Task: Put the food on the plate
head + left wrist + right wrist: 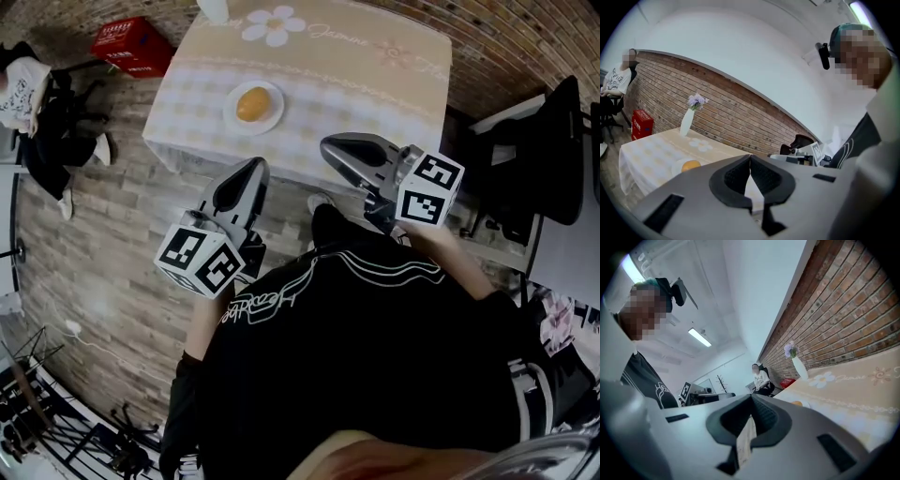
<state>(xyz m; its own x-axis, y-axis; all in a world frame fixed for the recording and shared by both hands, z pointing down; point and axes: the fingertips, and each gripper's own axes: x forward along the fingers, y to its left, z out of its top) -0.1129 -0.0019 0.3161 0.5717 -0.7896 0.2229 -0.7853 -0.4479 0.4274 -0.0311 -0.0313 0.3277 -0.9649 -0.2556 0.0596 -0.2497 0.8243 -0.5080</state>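
An orange round piece of food (252,104) lies on a white plate (231,116) near the front edge of the table (375,84). Both grippers hang in the air short of the table, close to the person's body. My left gripper (255,167) is shut with nothing between its jaws, and its tips point toward the plate. My right gripper (328,145) is also shut and empty, to the right of the plate. The left gripper view shows the food (691,165) beyond the closed tips (750,157). The right gripper view shows closed tips (751,397) too.
A white vase with purple flowers (687,122) stands at the table's far side. A red crate (131,44) sits on the floor at the back left, near a seated person (28,103). A black chair (553,159) and a desk stand at the right.
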